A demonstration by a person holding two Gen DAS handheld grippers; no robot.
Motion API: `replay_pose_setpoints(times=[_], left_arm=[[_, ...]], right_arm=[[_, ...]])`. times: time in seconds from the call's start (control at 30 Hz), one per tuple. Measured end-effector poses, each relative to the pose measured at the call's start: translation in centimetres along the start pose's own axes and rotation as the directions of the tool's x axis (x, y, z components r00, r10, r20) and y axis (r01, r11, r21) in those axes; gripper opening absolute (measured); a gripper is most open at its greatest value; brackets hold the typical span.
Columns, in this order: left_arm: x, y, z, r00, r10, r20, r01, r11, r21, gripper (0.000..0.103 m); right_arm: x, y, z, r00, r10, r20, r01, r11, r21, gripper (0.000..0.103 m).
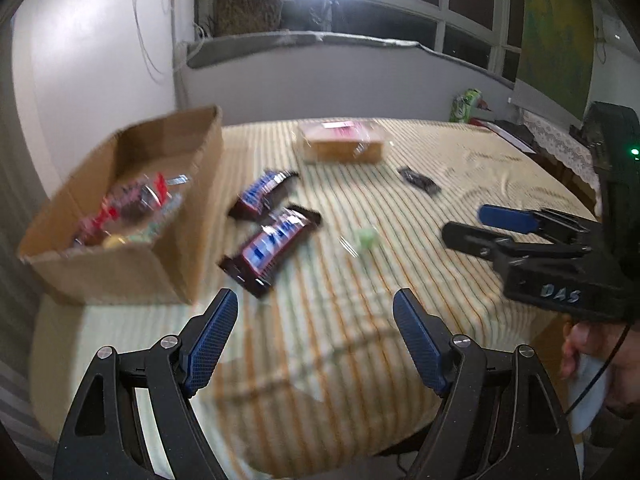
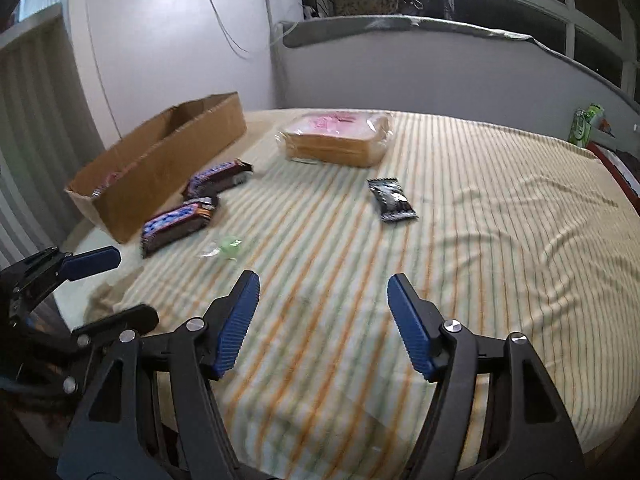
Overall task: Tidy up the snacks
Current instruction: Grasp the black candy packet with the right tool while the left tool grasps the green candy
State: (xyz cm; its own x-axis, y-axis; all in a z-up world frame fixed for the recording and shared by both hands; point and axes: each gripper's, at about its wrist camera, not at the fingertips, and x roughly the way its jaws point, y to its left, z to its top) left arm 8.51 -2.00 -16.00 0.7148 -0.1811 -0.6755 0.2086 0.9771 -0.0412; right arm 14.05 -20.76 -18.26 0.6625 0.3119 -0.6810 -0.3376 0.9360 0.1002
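We see left gripper [image 1: 314, 312] spread, nothing between pads, hovering over near edge of desk [image 2: 480, 240] with striped cloth. Right gripper [image 2: 322, 296] also spread, empty. Ahead we note small green candy [image 2: 230, 247], then two dark snack bars [image 1: 272, 244] side by side just beside cardboard box [image 1: 120, 272] at left, wrapped snacks already inside. Black packet [image 2: 392, 200] mid-desk. Farthest: bagged sliced bread [image 2: 338, 140].
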Motion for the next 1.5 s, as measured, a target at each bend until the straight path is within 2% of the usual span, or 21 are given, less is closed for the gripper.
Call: replay_pose_setpoints(times=[0.07, 0.2, 0.3, 0.37, 0.43, 0.57, 0.67, 0.7, 0.73, 0.8, 1.07, 1.37, 1.5], left_arm=[[0.5, -0.6, -0.1, 1.0, -0.024, -0.005, 0.024, 1.0, 0.008, 0.08], [2.1, -1.3, 1.1, 1.0, -0.02, -0.008, 0.02, 1.0, -0.01, 0.08], [4.2, -0.9, 2.1, 0.997, -0.049, -0.06, 0.045, 0.996, -0.071, 0.079], [5.0, -1.0, 2.6, 0.996, -0.057, -0.066, 0.051, 0.995, -0.081, 0.074], [5.4, -1.6, 2.9, 0.997, -0.048, -0.062, 0.045, 0.998, -0.05, 0.06], [6.2, -2.5, 3.1, 0.997, -0.034, -0.066, 0.034, 0.999, 0.0, 0.055], [6.5, -2.6, 3.2, 0.998, -0.03, -0.06, 0.032, 0.999, 0.018, 0.047], [6.6, -2.5, 3.2, 0.998, -0.028, -0.055, 0.029, 0.999, 0.02, 0.038], [6.6, -2.3, 3.2, 0.999, -0.024, -0.048, 0.025, 1.0, 0.018, 0.031], [6.7, -2.0, 3.2, 0.999, -0.03, -0.038, 0.03, 1.0, 0.005, 0.028], [6.2, -1.3, 3.0, 0.999, -0.051, -0.006, 0.051, 0.998, -0.027, 0.02], [5.2, -2.5, 3.2, 0.999, -0.037, 0.02, 0.037, 0.999, 0.013, 0.02], [3.9, -3.1, 3.7, 0.998, -0.037, 0.058, 0.035, 0.999, 0.032, 0.02]], right_arm=[[0.2, -0.9, 0.5, 1.0, -0.019, -0.003, 0.019, 1.0, 0.01, 0.069], [1.5, -3.0, 3.0, 0.998, -0.044, -0.046, 0.044, 0.999, 0.004, 0.069], [3.7, -4.0, 5.0, 0.992, -0.068, -0.104, 0.065, 0.997, -0.033, 0.069], [4.8, -4.2, 5.7, 0.989, -0.072, -0.128, 0.066, 0.996, -0.053, 0.069], [6.1, -4.1, 6.3, 0.987, -0.071, -0.147, 0.06, 0.995, -0.076, 0.069], [8.0, -4.1, 6.6, 0.983, -0.062, -0.173, 0.046, 0.995, -0.093, 0.069], [8.4, -4.4, 6.8, 0.985, -0.042, -0.168, 0.029, 0.996, -0.081, 0.063], [8.4, -4.5, 6.8, 0.985, -0.039, -0.165, 0.026, 0.996, -0.081, 0.054], [8.4, -4.4, 6.9, 0.986, -0.037, -0.161, 0.024, 0.996, -0.083, 0.039], [8.2, -4.3, 6.7, 0.987, -0.031, -0.155, 0.018, 0.996, -0.09, 0.027], [7.1, -5.1, 6.1, 0.994, -0.007, -0.112, 0.003, 0.999, -0.033, 0.027], [3.8, -5.9, 5.1, 1.0, -0.017, 0.013, 0.017, 0.999, 0.051, 0.027], [1.3, -5.1, 2.9, 0.996, -0.025, 0.082, 0.017, 0.996, 0.092, 0.027]])
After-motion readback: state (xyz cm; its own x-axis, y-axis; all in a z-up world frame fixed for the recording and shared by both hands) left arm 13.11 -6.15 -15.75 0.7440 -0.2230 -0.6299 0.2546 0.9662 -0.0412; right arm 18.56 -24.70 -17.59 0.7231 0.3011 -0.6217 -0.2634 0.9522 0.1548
